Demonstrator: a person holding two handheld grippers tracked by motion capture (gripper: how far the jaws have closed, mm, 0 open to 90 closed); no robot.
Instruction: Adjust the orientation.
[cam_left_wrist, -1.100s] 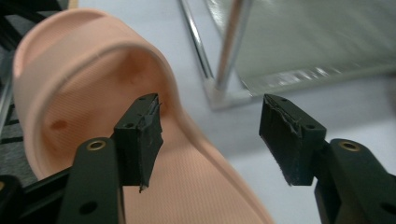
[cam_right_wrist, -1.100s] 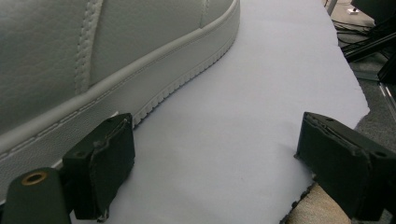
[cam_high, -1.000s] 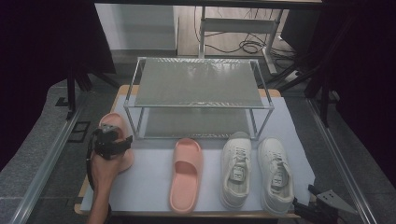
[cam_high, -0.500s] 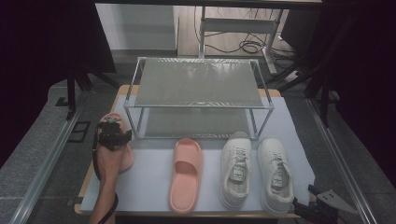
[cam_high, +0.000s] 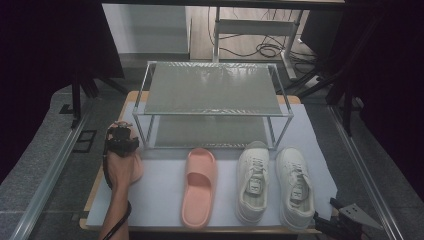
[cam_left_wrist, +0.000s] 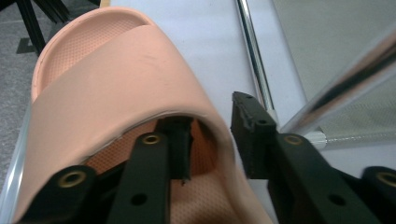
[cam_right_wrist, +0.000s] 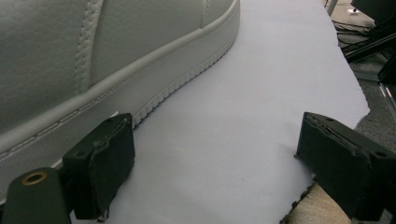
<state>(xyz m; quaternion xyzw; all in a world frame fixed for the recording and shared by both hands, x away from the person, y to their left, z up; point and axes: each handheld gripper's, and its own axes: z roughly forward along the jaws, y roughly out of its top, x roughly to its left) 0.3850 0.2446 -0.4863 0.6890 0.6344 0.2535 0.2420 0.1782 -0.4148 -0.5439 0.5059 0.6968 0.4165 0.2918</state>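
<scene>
high view, surface: white sheet (cam_high: 165, 192) over a wooden surface; grey floor and dark curtains around, cables on the floor at the back.
high view, rack: two-tier metal shoe rack (cam_high: 212, 100) at the back of the sheet.
high view, shoes: pink slide (cam_high: 199, 186) at centre, a pair of white sneakers (cam_high: 275, 182) to its right, all just in front of the rack.
high view, left: left gripper (cam_high: 121, 140) on a second pink slide (cam_high: 134, 167) at the sheet's left edge, largely covered by the hand (cam_high: 120, 170).
high view, change: left gripper and slide sit farther forward, toward the rack's left leg, than a second ago.
high view, right: right gripper (cam_high: 345, 225) at the bottom right corner, partly cut off.
left gripper view: jaws straddle the slide's strap (cam_left_wrist: 116, 88), one inside, one outside, clamped on it; rack leg (cam_left_wrist: 254, 56) just beside.
right gripper view: jaws wide apart, holding nothing, on the sheet beside a sneaker's sole (cam_right_wrist: 154, 79).
</scene>
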